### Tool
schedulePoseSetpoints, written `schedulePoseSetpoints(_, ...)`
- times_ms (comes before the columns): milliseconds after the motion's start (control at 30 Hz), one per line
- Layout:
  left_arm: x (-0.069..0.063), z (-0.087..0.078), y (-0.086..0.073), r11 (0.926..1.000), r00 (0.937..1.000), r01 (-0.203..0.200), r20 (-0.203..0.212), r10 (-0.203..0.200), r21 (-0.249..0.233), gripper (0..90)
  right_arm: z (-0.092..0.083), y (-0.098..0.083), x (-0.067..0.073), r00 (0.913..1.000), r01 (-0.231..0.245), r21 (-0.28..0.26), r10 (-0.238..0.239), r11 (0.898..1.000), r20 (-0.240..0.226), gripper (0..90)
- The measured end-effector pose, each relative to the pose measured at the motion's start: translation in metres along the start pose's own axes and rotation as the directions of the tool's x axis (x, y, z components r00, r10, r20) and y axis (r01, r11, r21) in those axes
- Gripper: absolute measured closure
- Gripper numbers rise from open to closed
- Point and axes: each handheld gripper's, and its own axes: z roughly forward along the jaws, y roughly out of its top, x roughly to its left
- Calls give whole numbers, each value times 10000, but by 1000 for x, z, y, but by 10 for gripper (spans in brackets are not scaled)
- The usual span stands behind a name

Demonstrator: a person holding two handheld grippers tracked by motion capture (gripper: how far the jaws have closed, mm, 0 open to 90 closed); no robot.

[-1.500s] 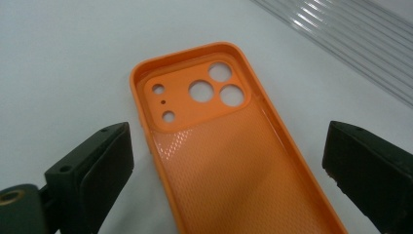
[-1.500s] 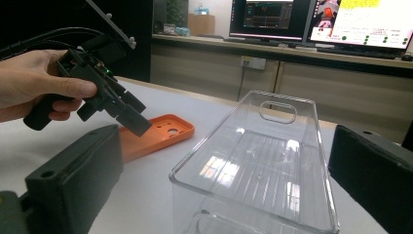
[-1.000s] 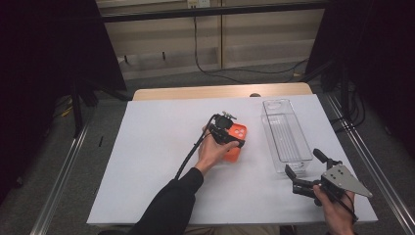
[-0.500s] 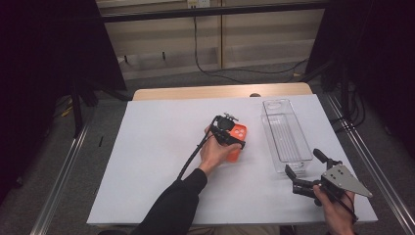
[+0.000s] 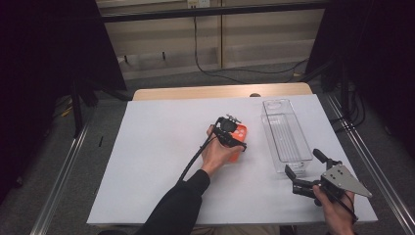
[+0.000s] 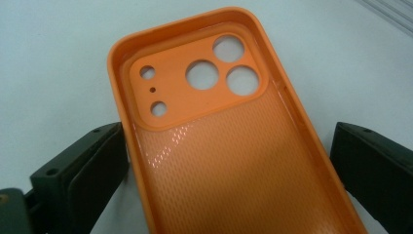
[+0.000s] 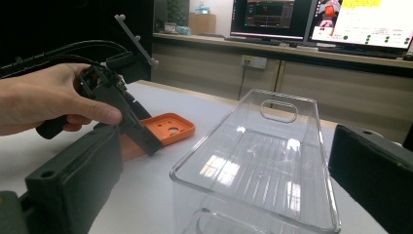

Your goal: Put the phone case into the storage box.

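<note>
Orange phone case [image 6: 229, 146] lies flat, camera holes pointing away.

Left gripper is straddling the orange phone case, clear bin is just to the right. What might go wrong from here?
1. The left gripper has its jaws open on either side of the orange phone case; closing on the soft side walls may flex them, so the case could pop out.
2. The case lies flat on the table, so it may slide rather than lift.
3. The clear bin is narrow; the case could catch its rim.
</note>
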Motion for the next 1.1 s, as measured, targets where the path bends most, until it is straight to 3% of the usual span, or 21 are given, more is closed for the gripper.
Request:
schedulePoseSetpoints(467,-3,-5,3,9992,9995,228,-232,-221,314,100,0,0,0,10000,-24,13,24,10000,27,0)
schedulePoseSetpoints(1100,0,-15,-2,10000,9998,18,186,-20,78,137,-1,0,0,10000,2,22,-2,10000,45,0)
